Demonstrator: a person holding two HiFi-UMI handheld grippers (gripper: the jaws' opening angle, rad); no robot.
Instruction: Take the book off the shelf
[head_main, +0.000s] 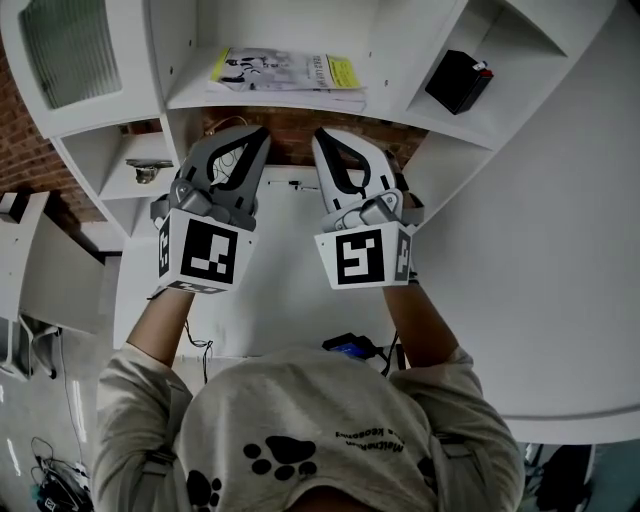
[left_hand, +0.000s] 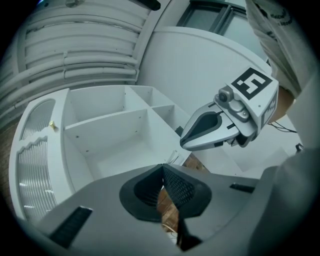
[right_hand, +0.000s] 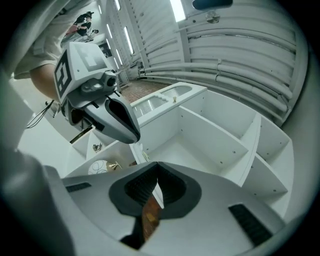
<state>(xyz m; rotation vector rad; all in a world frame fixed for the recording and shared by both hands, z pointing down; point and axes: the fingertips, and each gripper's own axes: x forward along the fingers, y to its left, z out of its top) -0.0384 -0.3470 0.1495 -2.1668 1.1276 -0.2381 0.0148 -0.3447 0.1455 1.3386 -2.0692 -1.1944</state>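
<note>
A thin book (head_main: 290, 72) with a white and yellow cover lies flat on a board of the white shelf unit (head_main: 190, 95), at the top middle of the head view. My left gripper (head_main: 256, 135) and right gripper (head_main: 323, 140) are held side by side just below that board, tips pointing up at it. Both are shut with nothing between the jaws. In the left gripper view the shut left gripper (left_hand: 162, 167) faces empty white compartments, with the right gripper (left_hand: 184, 141) beside it. The right gripper (right_hand: 157, 165) also faces empty compartments, the left gripper (right_hand: 134, 137) to its left.
A black box (head_main: 458, 82) sits in a compartment to the upper right. A small metal ornament (head_main: 145, 172) stands on a low left shelf, and a round patterned one (right_hand: 100, 167) shows in the right gripper view. A brick wall (head_main: 30, 150) lies behind the shelf.
</note>
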